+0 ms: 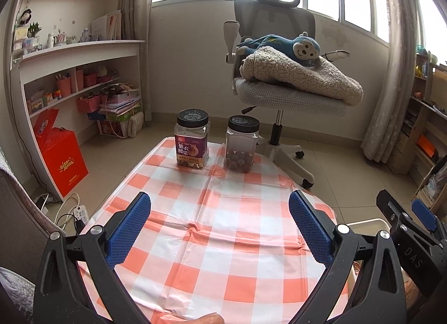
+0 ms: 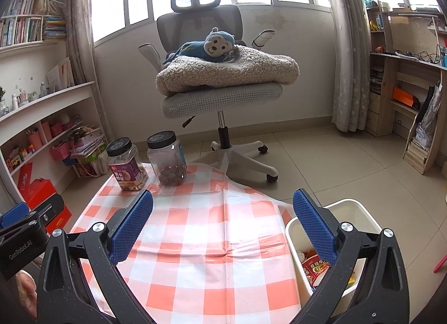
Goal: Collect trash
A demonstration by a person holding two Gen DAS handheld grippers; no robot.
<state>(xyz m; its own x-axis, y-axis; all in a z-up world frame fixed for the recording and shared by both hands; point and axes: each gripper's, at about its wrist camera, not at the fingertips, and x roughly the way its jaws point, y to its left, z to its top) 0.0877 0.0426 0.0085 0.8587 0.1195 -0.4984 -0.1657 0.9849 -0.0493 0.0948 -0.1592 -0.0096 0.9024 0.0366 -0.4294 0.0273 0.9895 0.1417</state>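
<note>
Trash: collected items, including a red printed food wrapper (image 2: 314, 266), lie inside the white bin (image 2: 360, 213), which stands off the surface's edge at about 4 o'clock in the right wrist view. No loose trash is visible on the checked cloth of the surface (image 1: 223, 229); the task appears largely done, as a judgement.

Left tool (image 1: 219, 229): fingers spread wide, holding nothing, above the cloth. Right tool (image 2: 223, 229): fingers likewise apart and empty, one blue pad over the bin's rim.

Remaining on the surface at 12 o'clock: a labelled jar (image 1: 192, 142) and an unlabelled jar (image 1: 241, 148), side by side, both capped and part full.

Risks: the jars could be mistaken for trash and binned with food inside. A sweeping tool could catch the creased cloth and drag or topple both jars. The bin, just beside the edge, could be knocked over.
</note>
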